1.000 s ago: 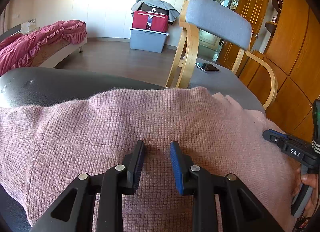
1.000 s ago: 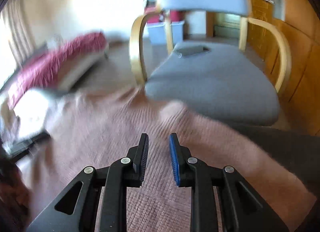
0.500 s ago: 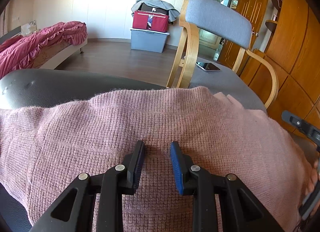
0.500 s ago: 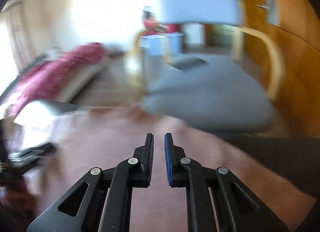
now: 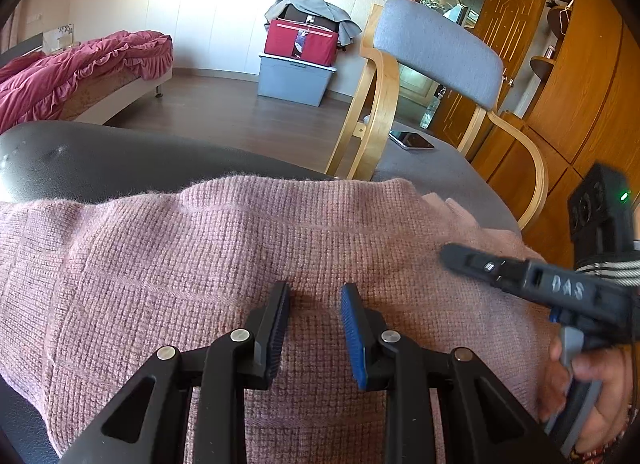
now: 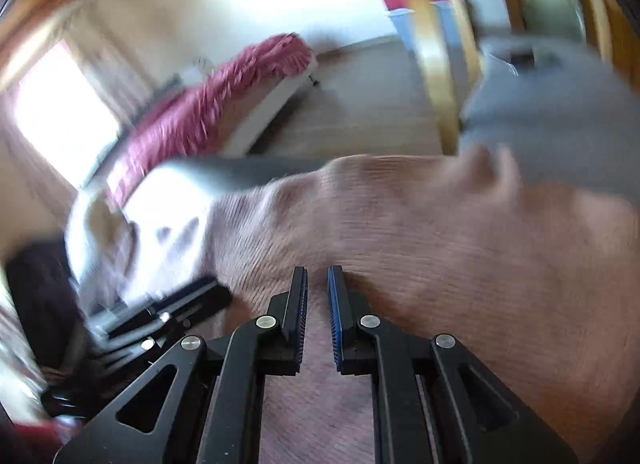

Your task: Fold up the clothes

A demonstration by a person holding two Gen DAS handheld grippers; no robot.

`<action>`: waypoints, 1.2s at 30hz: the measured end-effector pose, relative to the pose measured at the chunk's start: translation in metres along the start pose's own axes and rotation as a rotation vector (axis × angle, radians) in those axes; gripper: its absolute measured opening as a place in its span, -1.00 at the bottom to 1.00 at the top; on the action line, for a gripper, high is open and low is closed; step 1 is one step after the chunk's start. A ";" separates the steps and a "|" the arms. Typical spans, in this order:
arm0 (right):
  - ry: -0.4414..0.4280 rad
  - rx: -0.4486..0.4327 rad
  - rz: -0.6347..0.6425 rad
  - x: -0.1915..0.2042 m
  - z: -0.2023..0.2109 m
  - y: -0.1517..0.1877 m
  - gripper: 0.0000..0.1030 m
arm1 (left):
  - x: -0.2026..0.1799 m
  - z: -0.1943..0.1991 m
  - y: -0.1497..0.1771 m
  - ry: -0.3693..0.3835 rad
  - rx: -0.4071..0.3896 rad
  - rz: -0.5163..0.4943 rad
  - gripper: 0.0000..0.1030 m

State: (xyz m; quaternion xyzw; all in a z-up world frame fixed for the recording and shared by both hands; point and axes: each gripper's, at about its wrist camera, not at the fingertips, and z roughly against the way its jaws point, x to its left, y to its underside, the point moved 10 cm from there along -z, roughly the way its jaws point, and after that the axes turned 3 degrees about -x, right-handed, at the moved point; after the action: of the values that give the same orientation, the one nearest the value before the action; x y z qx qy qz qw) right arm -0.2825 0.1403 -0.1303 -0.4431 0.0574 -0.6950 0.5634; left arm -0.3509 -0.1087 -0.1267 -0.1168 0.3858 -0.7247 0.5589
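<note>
Pink sweater, apparently lengthwise left-right

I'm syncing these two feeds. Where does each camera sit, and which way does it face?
Left wrist: on the left claw, open above the pink knitted sweater, facing the grey wooden-armed chair; the right claw and a hand show at right.
Right wrist: on the right claw, slightly open, blurred, above the sweater; the left claw shows at left.
Shared: sweater, chair, red-covered bed.
</note>
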 end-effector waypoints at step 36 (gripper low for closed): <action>-0.191 0.065 0.160 0.067 0.059 0.048 -0.81 | 0.039 0.010 -0.007 -0.112 -0.023 0.051 -0.49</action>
State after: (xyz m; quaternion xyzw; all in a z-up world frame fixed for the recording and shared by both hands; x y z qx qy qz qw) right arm -0.2049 0.0922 -0.0860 -0.4825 0.0160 -0.6041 0.6340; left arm -0.3633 -0.1470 -0.1254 -0.1539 0.3650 -0.6981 0.5964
